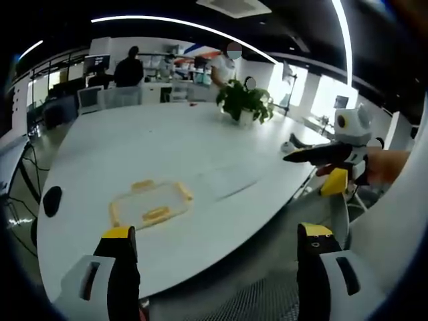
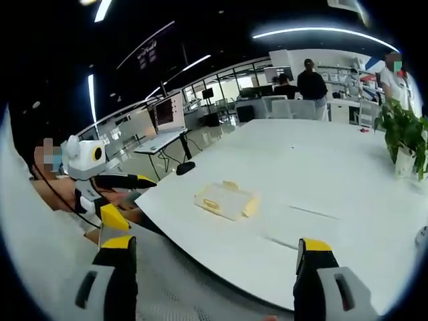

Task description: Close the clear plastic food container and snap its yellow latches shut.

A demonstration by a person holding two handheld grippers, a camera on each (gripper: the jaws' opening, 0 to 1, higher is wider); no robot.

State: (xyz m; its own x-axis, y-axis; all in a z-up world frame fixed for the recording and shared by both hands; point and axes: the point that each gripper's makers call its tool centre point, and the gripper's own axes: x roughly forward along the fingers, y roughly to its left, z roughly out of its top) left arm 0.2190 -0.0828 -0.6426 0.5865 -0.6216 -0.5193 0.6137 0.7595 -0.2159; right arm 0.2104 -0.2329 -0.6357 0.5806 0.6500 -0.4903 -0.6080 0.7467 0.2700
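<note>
One container (image 1: 151,204) lies flat on the white bench (image 1: 200,154), near its front edge, lid seated. Three yellow latches are countable in the left gripper view; the state of each latch cannot be resolved. In the right gripper view the container (image 2: 226,198) sits near the bench's edge. Left gripper (image 1: 217,251): jaws spread wide, holding nothing, off the bench edge, well apart from the container. Right gripper (image 2: 217,261): jaws likewise spread, empty, above the floor beside the bench. One potted plant (image 1: 244,100) stands far across the bench. One dark mouse (image 1: 52,199) lies left of the container.
</note>
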